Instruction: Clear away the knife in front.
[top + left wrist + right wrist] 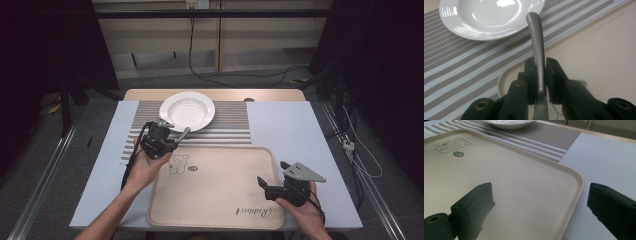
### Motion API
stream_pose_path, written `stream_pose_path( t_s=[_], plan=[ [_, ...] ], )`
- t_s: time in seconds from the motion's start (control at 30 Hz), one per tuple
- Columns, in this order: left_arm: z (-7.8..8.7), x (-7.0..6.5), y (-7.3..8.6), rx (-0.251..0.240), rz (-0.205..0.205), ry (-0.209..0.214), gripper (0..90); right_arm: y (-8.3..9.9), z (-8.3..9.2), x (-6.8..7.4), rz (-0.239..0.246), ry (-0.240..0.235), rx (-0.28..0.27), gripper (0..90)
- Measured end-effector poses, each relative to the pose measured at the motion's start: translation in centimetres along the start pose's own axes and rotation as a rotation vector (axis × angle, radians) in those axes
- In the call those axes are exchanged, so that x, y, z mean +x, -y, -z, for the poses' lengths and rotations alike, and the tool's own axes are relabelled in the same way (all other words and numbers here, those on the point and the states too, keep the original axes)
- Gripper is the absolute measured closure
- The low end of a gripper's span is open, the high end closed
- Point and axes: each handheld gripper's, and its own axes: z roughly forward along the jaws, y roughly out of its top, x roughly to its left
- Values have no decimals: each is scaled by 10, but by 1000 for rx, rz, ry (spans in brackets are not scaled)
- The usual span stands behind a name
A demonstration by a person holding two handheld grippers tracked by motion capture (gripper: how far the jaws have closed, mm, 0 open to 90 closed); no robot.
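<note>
Left gripper view, nearest: left gripper [540, 75], jaws pinched tight on metal utensil handle [537, 40]; working end cut off below frame, so spoon, fork or knife impossible to tell. Handle tip reaching out over striped placemat [461, 62], close to rim of white plate [484, 20]. Beneath jaws, rounded corner of beige tray [599, 50]. High view: same left gripper [159, 140] above tray's far left corner, handle [183, 134] aimed at plate [187, 111]. Right gripper [272, 186] low at tray's near right edge, jaws spread wide, nothing between. Right gripper view: tray rim [574, 176] between the open jaws; bear print [452, 145] farther off, plate cropped at top.
</note>
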Motion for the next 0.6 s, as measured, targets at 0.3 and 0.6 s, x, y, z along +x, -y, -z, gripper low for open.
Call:
stream_pose_path(
  t_s=[0.3, 0.6],
  plan=[
    [1, -17, 15, 22, -16, 19, 798, 0, 0, 0, 2, -1, 0, 66],
    [-1, -30, 33, 64, -44, 23, 797, 0, 0, 0, 1, -1, -1, 66]
  ],
)
